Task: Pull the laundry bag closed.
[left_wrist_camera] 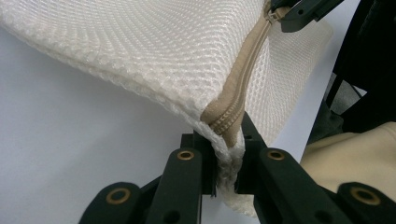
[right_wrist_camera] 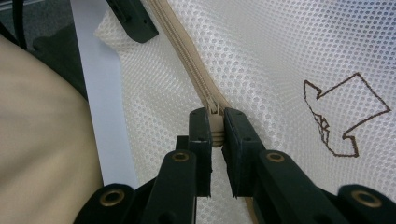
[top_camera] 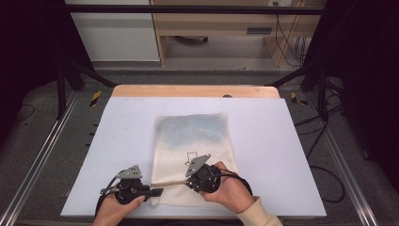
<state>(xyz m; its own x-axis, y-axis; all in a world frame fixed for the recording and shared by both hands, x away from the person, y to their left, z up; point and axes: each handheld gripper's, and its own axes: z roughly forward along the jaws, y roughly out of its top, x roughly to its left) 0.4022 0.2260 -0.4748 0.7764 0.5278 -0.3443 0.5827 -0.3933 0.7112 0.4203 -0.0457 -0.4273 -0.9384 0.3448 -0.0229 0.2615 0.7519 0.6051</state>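
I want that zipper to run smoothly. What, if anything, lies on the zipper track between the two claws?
Nothing visible. The right claw pinches the zipper pull, the left claw clamps the mesh bag corner, and the tan zipper between them lies bare.

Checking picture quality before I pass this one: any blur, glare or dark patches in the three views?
High view: even light on the table, dark at both sides, mesh bag slightly soft. Left gripper view: zipper sharp, background soft. Right gripper view: zipper pull and mesh crisp, sleeve blurred; no glare.
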